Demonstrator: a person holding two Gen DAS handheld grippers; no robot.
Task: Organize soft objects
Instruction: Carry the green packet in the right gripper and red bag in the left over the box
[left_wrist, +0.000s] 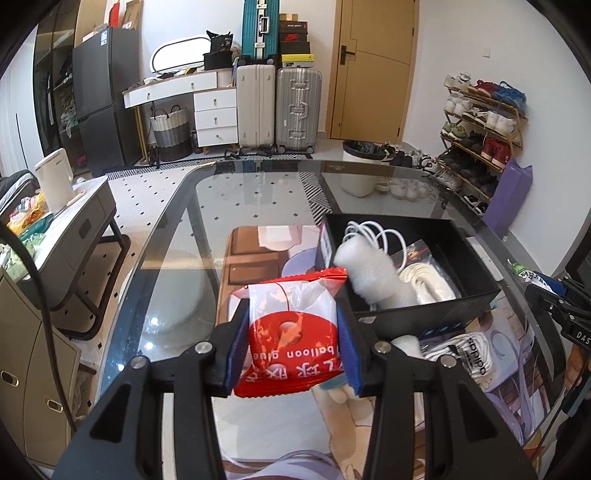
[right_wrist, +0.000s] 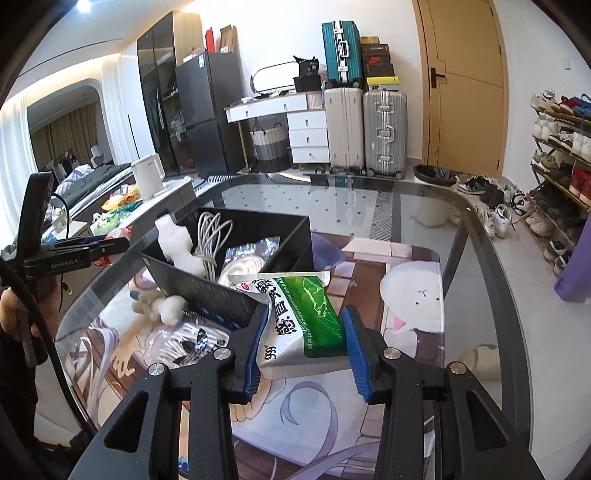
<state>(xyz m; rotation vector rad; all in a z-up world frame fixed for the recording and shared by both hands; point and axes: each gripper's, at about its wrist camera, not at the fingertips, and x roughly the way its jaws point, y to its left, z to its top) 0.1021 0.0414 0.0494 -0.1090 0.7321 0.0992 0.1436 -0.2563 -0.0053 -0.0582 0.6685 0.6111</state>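
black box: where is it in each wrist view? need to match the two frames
Left wrist: black box sits right of centre, beyond and right of the red packet held in the left tongs.
Right wrist: black box sits left of centre, beyond and left of the green packet held in the right tongs.
Shared landmark: the coiled white cable inside the box.

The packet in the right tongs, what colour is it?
Green and white packet, seen best in the right wrist view.
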